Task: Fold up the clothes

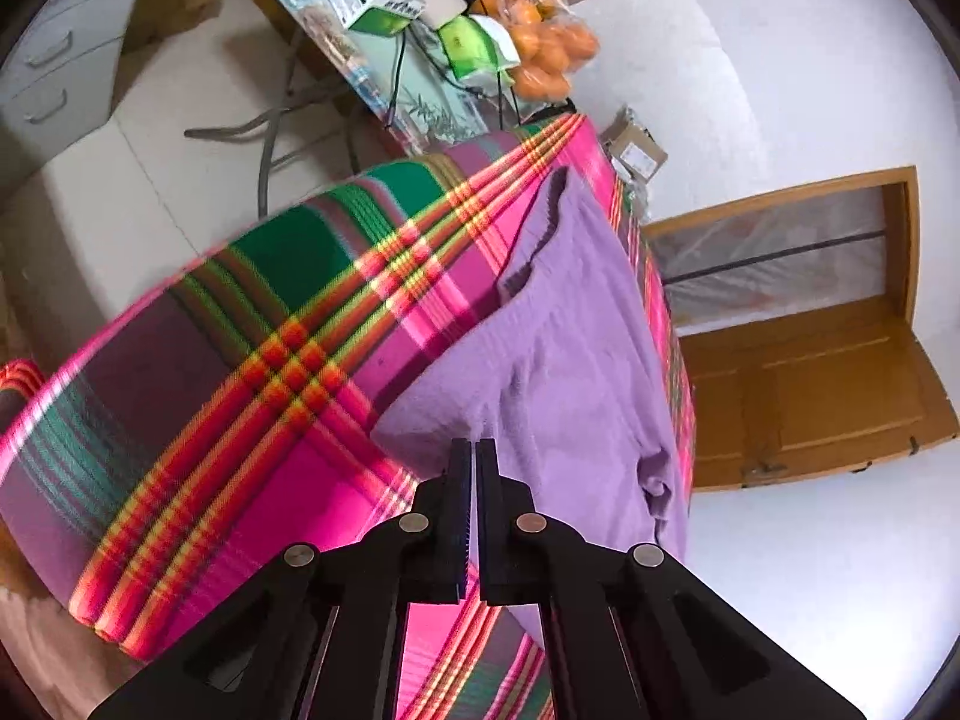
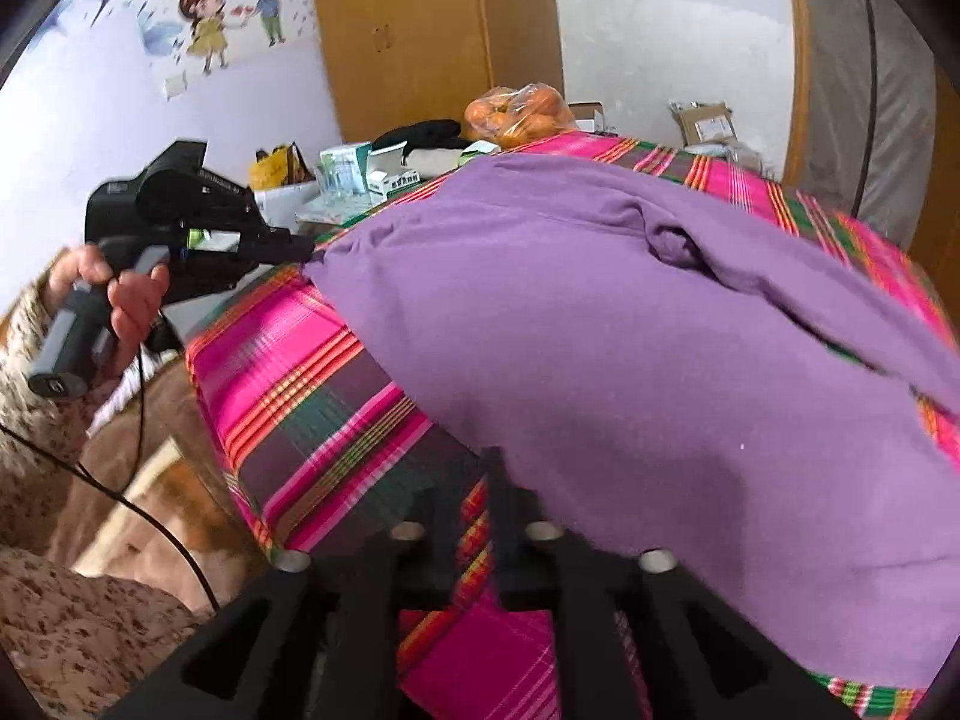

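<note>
Left wrist view is showing the left gripper (image 1: 474, 450) with its 2 fingers pressed nearly together, tips sitting at the near edge of the purple garment (image 1: 570, 360); whether cloth is pinched between them I cannot tell. That garment is lying spread on the plaid cloth (image 1: 240, 360), pink, green and orange stripes running out beside it. Beyond the plaid cloth's far end, a bag of oranges (image 1: 540, 42) is sitting among small green-and-white boxes (image 1: 384, 0).

Right wrist view is catching the right gripper (image 2: 477, 480), blurred, its fingers standing a narrow gap apart over the plaid cloth just beside the garment's hem. At the garment's far corner the left gripper is meeting the fabric, a hand (image 2: 114, 294) wrapping its grey handle.
</note>
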`<state>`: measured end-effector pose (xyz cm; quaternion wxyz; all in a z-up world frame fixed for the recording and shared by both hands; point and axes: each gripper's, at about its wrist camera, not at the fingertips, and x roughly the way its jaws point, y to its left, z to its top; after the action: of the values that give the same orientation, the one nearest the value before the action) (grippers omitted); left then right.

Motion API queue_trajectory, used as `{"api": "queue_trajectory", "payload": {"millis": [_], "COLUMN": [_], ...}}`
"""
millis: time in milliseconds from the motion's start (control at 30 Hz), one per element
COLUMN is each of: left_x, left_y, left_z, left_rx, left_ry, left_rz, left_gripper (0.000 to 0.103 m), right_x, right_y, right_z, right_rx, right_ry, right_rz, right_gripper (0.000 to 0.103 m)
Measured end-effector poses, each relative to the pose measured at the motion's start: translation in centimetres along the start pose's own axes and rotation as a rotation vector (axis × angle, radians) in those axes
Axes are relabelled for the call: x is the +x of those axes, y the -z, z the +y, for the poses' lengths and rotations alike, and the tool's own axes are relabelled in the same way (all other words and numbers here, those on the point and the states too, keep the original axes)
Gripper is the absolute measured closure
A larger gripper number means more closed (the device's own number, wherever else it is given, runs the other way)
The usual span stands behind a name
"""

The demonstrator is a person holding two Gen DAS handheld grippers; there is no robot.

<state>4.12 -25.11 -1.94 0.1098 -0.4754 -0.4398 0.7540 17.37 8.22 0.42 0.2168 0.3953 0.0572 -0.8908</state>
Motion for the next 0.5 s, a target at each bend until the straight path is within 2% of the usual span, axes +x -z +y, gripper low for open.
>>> {"api": "queue_trajectory", "payload": {"millis": [33,67,167,267,300,367,500], "left_x": [0.1,0.2,0.5,0.8,0.9,0.8,1.0], "left_y": [0.1,0.2,0.5,1.0,1.0,1.0,0.2], "left_z": [0.0,0.0,-0.1,0.0,0.2,0.6,0.8], "left_rx": [0.0,0.003,0.008,0.002,-0.007,-0.033,-0.087], "left_ry": [0.0,-0.003,-0.008,-0.023,-0.035,-0.031,-0.021], "left_rz": [0.007,0.012,0.039,0.055,0.062,0.063,0.045], "left_gripper": [0.099,0.095,0.086,0.08,0.073,0.067,0.066], "right_x": [0.1,0.3,0.9,2.1,2.4,2.9,3.6], "right_y": [0.0,0.0,0.1,0.0,0.0,-0.1,-0.7], "right_z": [0.3,0.5,0.9,0.8,0.7,0.5,0.1], "right_rx": [-0.019,-0.037,-0.083,-0.091,-0.093,-0.096,-0.071], "right_ry": [0.018,0.037,0.089,0.102,0.108,0.119,0.11], "right_rz": [0.001,0.002,0.014,0.043,0.046,0.036,0.026], "right_gripper": [0.06,0.06,0.059,0.059,0.059,0.059,0.061]}}
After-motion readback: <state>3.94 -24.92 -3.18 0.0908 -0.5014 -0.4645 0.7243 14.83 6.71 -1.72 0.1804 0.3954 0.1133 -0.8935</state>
